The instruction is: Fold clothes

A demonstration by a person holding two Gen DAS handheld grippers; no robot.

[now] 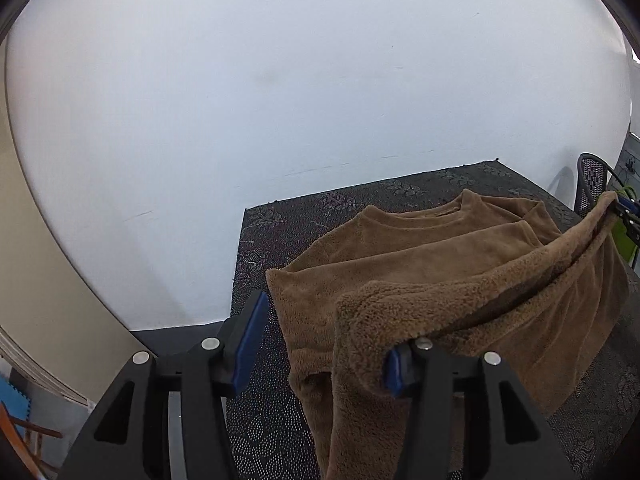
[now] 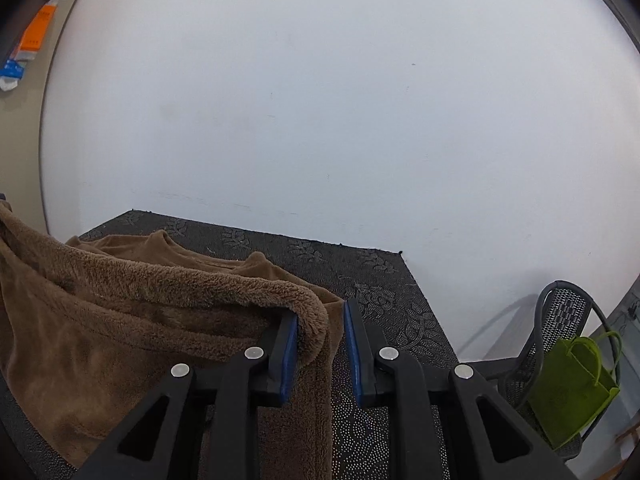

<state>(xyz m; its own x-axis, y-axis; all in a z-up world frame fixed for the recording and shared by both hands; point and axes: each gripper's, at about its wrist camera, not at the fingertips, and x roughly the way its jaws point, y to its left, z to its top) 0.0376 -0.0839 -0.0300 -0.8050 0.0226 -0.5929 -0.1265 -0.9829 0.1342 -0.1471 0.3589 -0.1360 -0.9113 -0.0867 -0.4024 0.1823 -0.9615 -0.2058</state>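
A brown fleece sweater [image 1: 420, 256] lies on the dark patterned table mat [image 1: 272, 240], its neckline toward the wall. Its near edge is lifted and stretched between both grippers, fluffy inner side showing. My left gripper [image 1: 328, 332] stands open: the cloth hangs over its right finger, and the left blue pad [image 1: 252, 340] is clear of it. My right gripper [image 2: 320, 312] is shut on the sweater [image 2: 140, 320], with the thick edge bunched between its blue pads. In the left wrist view the right gripper [image 1: 626, 216] shows at the far right, holding the other corner.
A white wall rises right behind the table's far edge [image 2: 280, 236]. A black mesh chair [image 2: 560, 320] stands off the table's right end with a green felt bag [image 2: 572, 388] on it. A beige wall panel [image 1: 40, 260] is at the left.
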